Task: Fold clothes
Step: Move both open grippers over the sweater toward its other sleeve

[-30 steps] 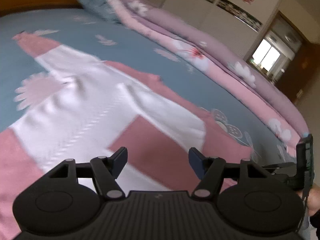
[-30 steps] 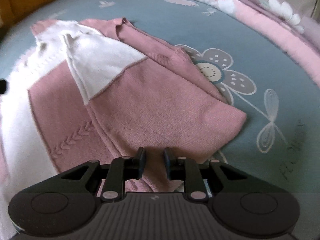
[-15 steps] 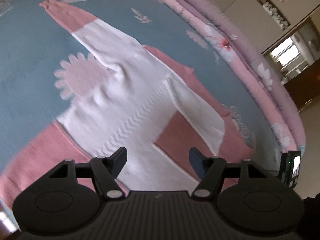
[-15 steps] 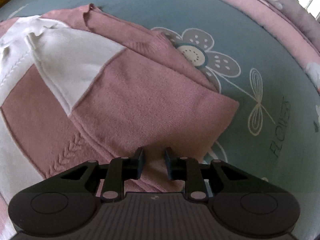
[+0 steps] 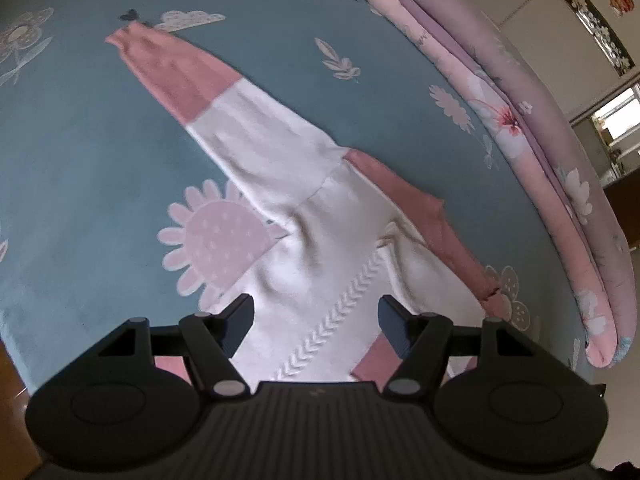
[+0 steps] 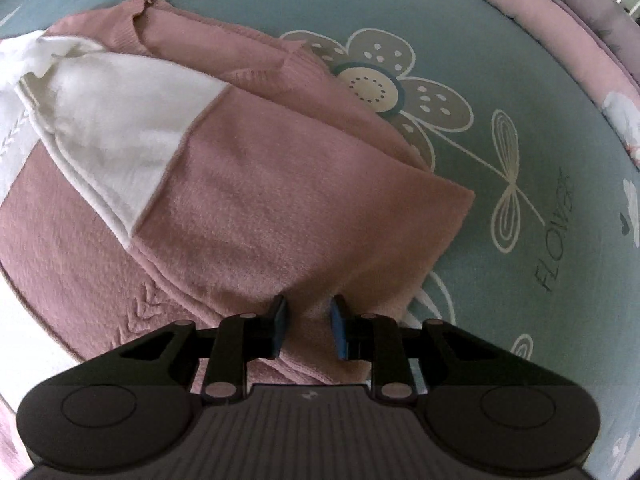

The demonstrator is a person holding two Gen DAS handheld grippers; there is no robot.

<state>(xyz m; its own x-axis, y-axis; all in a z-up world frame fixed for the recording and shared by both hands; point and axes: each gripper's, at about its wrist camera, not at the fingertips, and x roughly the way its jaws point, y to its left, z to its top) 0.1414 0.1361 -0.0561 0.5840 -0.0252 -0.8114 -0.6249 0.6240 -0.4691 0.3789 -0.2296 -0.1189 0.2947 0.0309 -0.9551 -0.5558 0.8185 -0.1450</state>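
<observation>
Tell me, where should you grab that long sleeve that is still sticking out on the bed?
Probably at the pink cuff, the far tip of the outstretched sleeve. It lies flat and straight on the blue bedsheet with bare sheet around the tip, so the open left gripper could come down from above, pinch the cuff's edge and carry it across the sweater.

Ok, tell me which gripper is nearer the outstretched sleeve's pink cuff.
Left. The left gripper hovers over the sweater's white body, pointing toward the cuff; the right gripper sits at the folded pink part.
</observation>
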